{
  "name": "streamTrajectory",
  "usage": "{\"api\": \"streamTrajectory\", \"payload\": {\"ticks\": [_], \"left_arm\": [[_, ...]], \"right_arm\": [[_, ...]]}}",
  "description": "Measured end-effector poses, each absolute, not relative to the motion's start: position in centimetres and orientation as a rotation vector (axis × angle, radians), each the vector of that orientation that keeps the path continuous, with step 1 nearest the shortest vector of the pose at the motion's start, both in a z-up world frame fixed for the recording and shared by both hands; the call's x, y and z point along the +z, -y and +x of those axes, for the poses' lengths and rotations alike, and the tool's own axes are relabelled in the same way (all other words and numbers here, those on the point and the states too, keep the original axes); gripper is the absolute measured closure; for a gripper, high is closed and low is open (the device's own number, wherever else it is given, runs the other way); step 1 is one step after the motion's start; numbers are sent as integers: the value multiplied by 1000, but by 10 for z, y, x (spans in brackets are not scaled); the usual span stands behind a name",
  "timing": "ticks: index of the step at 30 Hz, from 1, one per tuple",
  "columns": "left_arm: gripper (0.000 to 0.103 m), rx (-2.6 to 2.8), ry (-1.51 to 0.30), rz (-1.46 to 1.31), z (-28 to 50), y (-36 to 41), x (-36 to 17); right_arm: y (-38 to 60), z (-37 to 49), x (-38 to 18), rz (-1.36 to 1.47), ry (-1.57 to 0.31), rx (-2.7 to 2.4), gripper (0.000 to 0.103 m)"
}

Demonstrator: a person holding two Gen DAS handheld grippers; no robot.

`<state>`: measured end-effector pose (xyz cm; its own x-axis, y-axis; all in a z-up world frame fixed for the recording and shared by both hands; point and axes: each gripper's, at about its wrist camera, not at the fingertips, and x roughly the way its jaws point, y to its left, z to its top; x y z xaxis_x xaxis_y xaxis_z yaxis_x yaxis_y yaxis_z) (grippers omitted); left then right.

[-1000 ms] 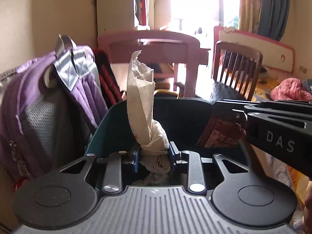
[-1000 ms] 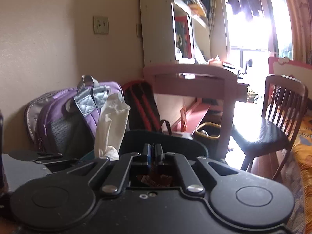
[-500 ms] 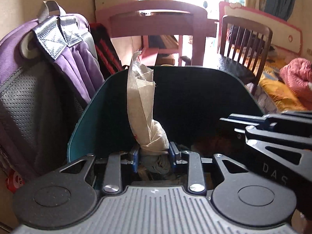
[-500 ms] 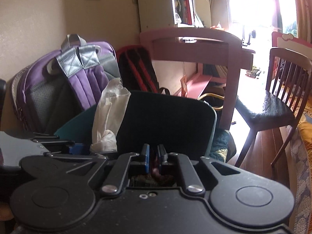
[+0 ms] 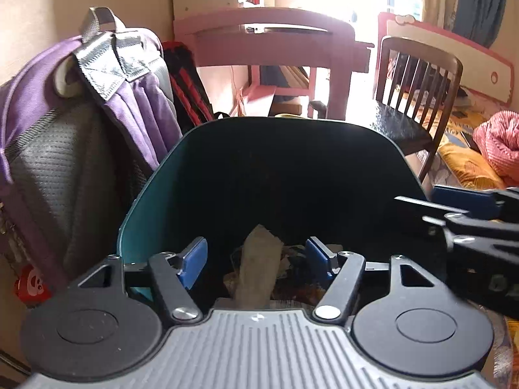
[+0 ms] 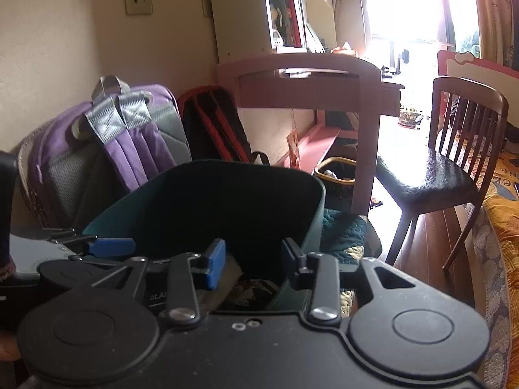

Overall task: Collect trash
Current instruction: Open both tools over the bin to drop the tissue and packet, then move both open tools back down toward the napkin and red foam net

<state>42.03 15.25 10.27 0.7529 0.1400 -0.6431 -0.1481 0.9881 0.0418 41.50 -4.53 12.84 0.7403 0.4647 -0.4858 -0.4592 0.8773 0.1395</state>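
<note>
Over teal bin [image 5: 152, 194] | both hand-held grippers just spreading (tissue [image 5: 258, 269] dropped) | "ot.A…" label [image 6: 156, 295], perhaps

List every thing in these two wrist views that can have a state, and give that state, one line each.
left gripper: open, jaws just opened, pads off the tissue
right gripper: open, jaws just opened, nothing gripped
crumpled tissue: released, lying in the bin
teal bin: uncovered, holding trash
purple backpack: upright, leaning against the wall
wooden chair: upright, seat bare
</note>
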Motion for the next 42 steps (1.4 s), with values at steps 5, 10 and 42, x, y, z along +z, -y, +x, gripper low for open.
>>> {"api": "streamTrajectory", "payload": {"ticks": [5,10,42], "left_arm": [[29,150,-669,6,406,-141,114],[22,115,-626,13,380,-124,125],[1,-97,-644,-111,265,-15,-3]], "right_arm": [[65,398,143,52,-490,512,43],[88,375,154,69,-465,517,41],[225,291,-27,27,-661,428,27]]}}
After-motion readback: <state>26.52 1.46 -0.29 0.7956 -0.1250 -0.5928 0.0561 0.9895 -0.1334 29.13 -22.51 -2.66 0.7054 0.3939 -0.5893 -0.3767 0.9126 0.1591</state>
